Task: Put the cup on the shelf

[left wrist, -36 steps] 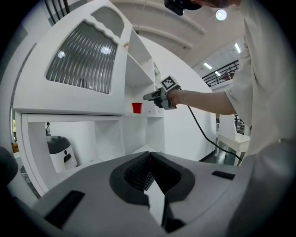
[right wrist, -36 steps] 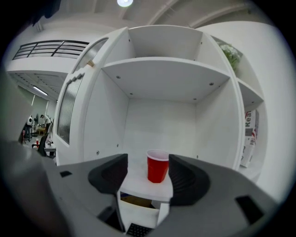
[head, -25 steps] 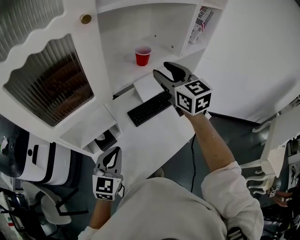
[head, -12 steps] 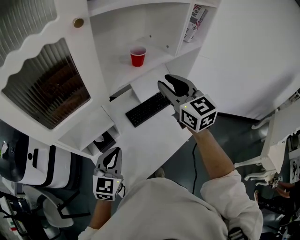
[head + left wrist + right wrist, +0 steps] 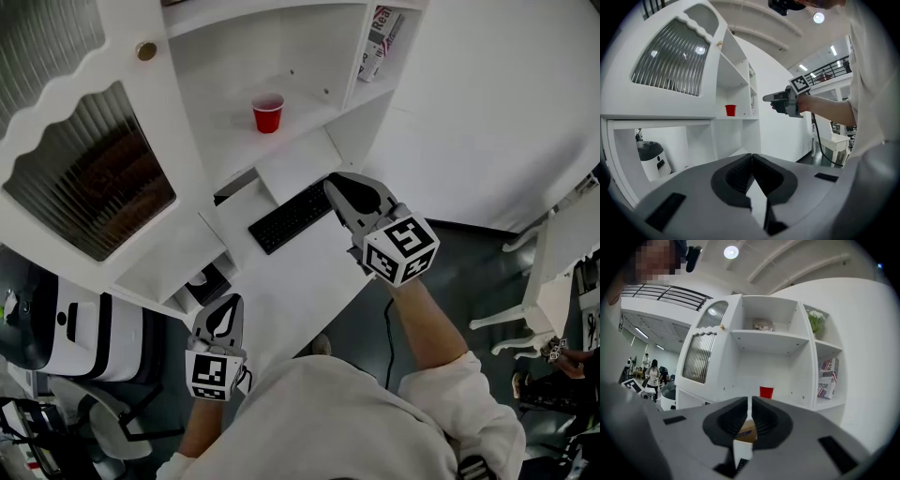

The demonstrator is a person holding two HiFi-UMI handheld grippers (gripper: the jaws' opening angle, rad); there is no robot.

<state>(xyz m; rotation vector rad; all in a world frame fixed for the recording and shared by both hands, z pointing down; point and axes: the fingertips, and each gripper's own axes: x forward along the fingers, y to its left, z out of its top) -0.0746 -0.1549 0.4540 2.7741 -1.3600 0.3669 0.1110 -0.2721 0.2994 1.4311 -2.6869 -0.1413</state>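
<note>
Red cup (image 5: 268,112) upright at mid-shelf (image 5: 314,111), well apart from both tongs. The right tongs (image 5: 343,187), above the worktop (image 5: 309,267) near its right edge, are closing, nearly together, empty; the left tongs (image 5: 225,315), off its front edge, are pressed together, empty.

The right gripper (image 5: 750,404) points its empty, closing jaws at the red cup (image 5: 766,392) standing on the white shelf (image 5: 801,404)

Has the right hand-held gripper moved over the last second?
Yes. The right hand-held gripper has pulled back from the cup toward the person, now by the keyboard; its jaws are closing, nothing between them.
</note>
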